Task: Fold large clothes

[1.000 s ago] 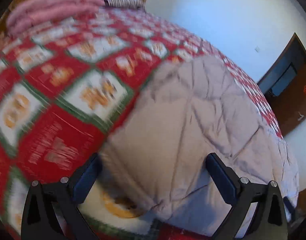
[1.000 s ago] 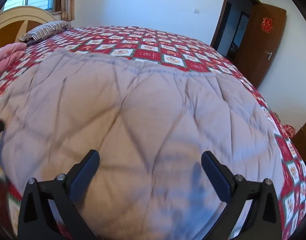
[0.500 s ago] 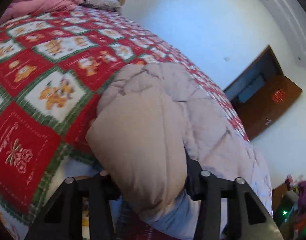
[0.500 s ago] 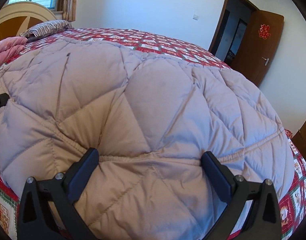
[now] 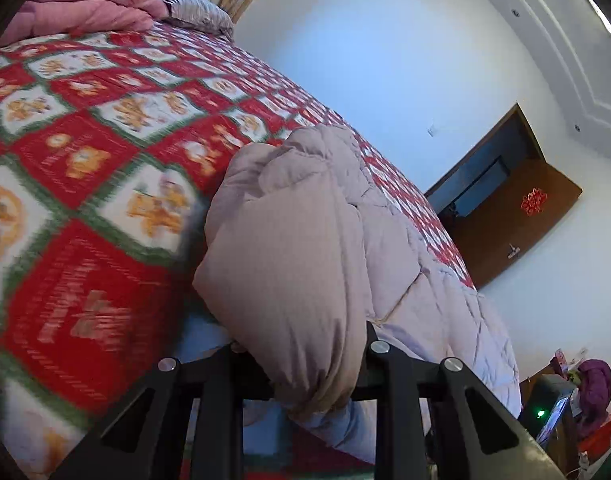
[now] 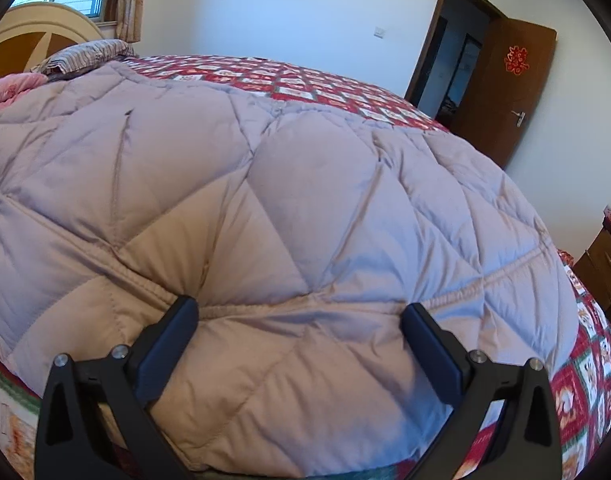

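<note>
Left wrist: left tongs [image 5: 301,354] clamp the quilted coat [image 5: 305,248]; right tongs [image 6: 299,334] gape wide.

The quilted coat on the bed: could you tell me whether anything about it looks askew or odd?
Nothing looks damaged. The coat lies spread over the bedspread, but one end is bunched up, clamped in the left gripper. The right gripper is open over its near hem.
</note>
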Action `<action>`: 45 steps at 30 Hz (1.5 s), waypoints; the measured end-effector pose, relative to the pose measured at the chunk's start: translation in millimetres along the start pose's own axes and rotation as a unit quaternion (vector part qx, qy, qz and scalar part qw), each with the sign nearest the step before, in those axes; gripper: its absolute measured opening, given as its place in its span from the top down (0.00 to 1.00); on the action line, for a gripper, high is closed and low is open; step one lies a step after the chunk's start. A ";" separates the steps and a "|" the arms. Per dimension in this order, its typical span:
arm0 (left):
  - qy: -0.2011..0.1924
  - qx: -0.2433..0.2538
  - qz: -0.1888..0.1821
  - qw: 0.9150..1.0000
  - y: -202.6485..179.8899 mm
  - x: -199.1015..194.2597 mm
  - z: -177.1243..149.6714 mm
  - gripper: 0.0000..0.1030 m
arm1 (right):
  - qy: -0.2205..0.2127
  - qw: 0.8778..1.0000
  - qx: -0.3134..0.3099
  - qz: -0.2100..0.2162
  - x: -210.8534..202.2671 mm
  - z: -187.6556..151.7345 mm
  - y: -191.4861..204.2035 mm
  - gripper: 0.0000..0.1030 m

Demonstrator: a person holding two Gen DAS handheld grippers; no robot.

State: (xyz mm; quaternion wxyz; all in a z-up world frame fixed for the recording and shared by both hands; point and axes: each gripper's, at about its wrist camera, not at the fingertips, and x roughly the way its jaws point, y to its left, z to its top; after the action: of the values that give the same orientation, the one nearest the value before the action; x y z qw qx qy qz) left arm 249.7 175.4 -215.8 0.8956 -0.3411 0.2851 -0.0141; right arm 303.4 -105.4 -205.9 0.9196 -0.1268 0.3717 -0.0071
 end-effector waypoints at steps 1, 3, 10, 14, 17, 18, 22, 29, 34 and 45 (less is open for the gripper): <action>-0.004 -0.004 0.002 1.000 6.7 -7.3 1.5 0.77 | -0.004 1.000 -0.006 0.000 -3.6 -1.8 8.0 0.00; -0.015 -0.008 0.014 1.000 21.4 -25.6 5.0 0.77 | -0.014 1.000 -0.019 0.008 -12.3 -5.6 27.2 0.00; -0.066 0.014 0.073 0.995 46.7 -86.7 27.7 0.77 | -0.042 0.988 -0.060 0.139 -48.9 -12.5 67.5 0.00; -0.098 0.063 0.080 0.990 10.2 -105.6 41.6 0.77 | -0.061 0.981 -0.015 0.182 -73.6 -5.2 24.8 0.00; -0.115 0.111 0.064 0.985 -39.0 -107.9 43.9 0.77 | -0.078 0.984 0.041 0.157 -74.1 2.6 -36.0 0.00; -0.118 0.131 0.049 0.983 -63.6 -105.6 41.7 0.77 | -0.073 0.985 0.060 0.146 -68.0 3.7 -56.1 0.00; -0.117 0.207 0.016 0.971 -140.7 -85.8 27.2 0.77 | -0.052 0.984 0.131 0.104 -42.9 -1.2 -123.9 0.00; -0.057 0.338 -0.031 0.939 -259.1 -21.9 -42.6 0.77 | -0.026 0.977 0.203 0.055 -23.7 -24.7 -196.0 0.00; 0.022 0.432 -0.043 0.901 -285.0 30.3 -114.7 0.77 | -0.003 0.970 0.241 0.039 -13.9 -50.7 -228.9 0.00; 0.045 0.493 -0.020 0.869 -294.0 38.9 -156.5 0.61 | 0.023 0.964 0.264 0.038 9.6 -76.8 -245.0 0.00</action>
State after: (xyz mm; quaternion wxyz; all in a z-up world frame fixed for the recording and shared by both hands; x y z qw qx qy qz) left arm 250.7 -153.0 -148.0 0.9332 0.1399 0.2740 -0.1855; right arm 277.6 -361.1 -207.1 0.9113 0.1347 0.3822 -0.0732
